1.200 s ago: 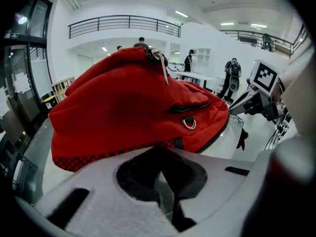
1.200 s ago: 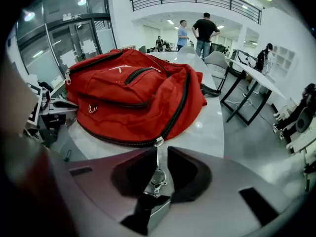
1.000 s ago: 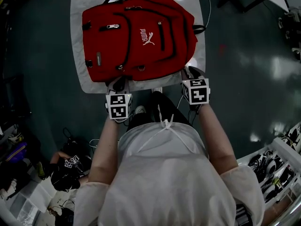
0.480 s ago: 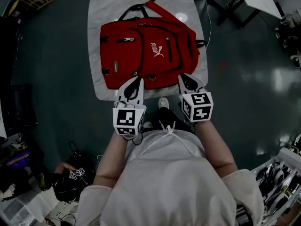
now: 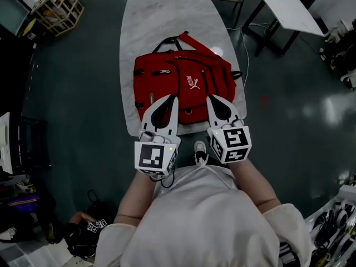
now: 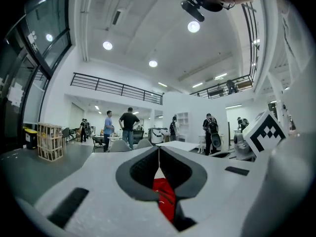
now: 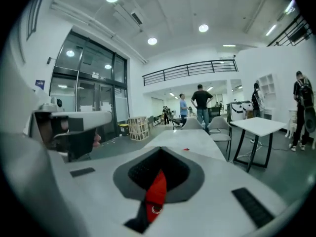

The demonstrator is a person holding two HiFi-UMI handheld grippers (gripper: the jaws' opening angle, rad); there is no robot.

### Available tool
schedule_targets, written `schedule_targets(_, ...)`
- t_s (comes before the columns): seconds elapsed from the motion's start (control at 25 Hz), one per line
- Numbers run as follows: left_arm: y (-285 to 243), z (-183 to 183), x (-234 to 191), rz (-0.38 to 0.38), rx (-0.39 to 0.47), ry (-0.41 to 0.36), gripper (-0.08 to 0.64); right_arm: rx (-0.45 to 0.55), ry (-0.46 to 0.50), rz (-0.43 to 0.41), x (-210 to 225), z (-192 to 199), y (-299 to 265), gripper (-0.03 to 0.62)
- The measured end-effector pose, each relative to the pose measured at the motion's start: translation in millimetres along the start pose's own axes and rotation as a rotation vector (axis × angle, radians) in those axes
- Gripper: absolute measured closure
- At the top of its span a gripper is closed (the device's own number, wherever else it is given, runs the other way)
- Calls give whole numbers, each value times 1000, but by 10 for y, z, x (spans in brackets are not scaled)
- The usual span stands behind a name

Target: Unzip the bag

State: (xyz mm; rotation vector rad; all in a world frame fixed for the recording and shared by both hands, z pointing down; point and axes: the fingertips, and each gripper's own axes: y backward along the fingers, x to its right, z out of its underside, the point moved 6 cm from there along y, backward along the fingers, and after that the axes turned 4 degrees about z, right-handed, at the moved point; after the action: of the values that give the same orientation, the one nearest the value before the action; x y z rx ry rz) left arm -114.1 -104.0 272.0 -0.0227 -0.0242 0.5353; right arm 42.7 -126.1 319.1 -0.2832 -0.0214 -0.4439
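- The red backpack (image 5: 167, 85) lies flat on the table (image 5: 167, 10), front face up, close to the near edge.
- Its long axis runs across the table, from left edge to right edge, slightly skewed. It covers nearly the whole width.
- The white logo (image 5: 193, 83) sits sideways on the upper face, its lettering running toward the far edge.
- A black loop (image 5: 238, 74) sticks out at the end by the right edge. A red strap (image 5: 194, 40) and a black strap (image 5: 164, 41) spill out along the far side.
- A small silver zip pull (image 5: 162, 71) lies on the left half. The zip lines show as dark seams and look closed.
- The left gripper (image 5: 173, 97) hangs over the backpack's near-left part. Its jaws meet at the tips and hold nothing; its own view shows red fabric only through the gap behind the tips.
- The right gripper (image 5: 210, 97) hangs over the near-right part. Its jaws are likewise together at the tips and empty.
- Both grippers point toward the far edge, side by side, and look out level across the room. Whether either touches the fabric cannot be told.
- The far half of the table is bare.
- A second table (image 5: 283, 7) stands off the far right corner, and a wooden crate (image 5: 61, 7) stands on the floor to the far left.
- Several people (image 6: 130, 127) stand in the room beyond.
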Motion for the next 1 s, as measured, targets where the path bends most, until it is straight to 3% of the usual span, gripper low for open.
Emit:
schedule_targets(0.24,106,-230,-16,-3,38,-13,538,53,15,-20,-190,-214,51,566)
schedule_targets(0.6,161,-128,-124,-50,2,38,540,56,47,-53,-303,-233,51,566)
schedule_targets(1.0,154,-81,-159,-54,-30,48,540,77,38,-64,-331,-312,29,566)
